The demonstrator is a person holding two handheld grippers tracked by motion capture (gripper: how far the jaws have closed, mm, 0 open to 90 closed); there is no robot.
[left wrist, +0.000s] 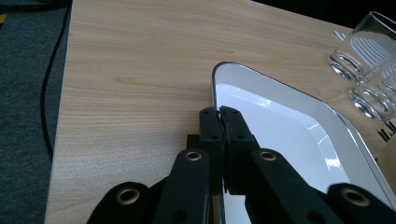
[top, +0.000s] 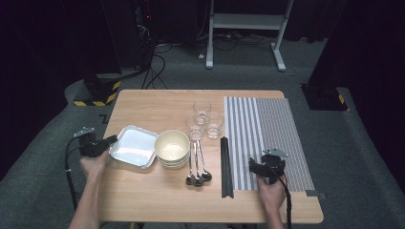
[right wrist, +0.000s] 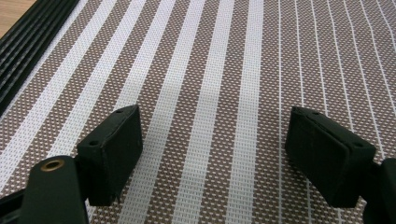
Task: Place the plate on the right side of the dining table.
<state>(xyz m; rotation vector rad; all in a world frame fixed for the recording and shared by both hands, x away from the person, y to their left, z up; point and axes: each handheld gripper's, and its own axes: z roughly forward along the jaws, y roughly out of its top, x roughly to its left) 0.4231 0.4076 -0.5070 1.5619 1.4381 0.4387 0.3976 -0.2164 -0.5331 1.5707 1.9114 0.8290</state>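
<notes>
A white square plate [top: 133, 145] lies on the left of the wooden table [top: 157, 102]. My left gripper [top: 112, 140] reaches in from the table's left edge. In the left gripper view this gripper [left wrist: 220, 112] is shut on the near rim of the plate [left wrist: 289, 126], with the rim's edge pinched between the pads. My right gripper [top: 263, 163] rests low over the striped placemat [top: 272, 129] on the right. Seen from its own camera, the right gripper [right wrist: 212, 144] stands wide open above the placemat [right wrist: 210, 70] with nothing between its fingers.
A cream bowl [top: 172, 148] sits beside the plate. Three clear glasses [top: 202, 109] cluster behind it, and spoons [top: 197, 167] lie in front. Black chopsticks [top: 226, 167] lie along the placemat's left edge. Glasses [left wrist: 364, 46] stand beyond the plate.
</notes>
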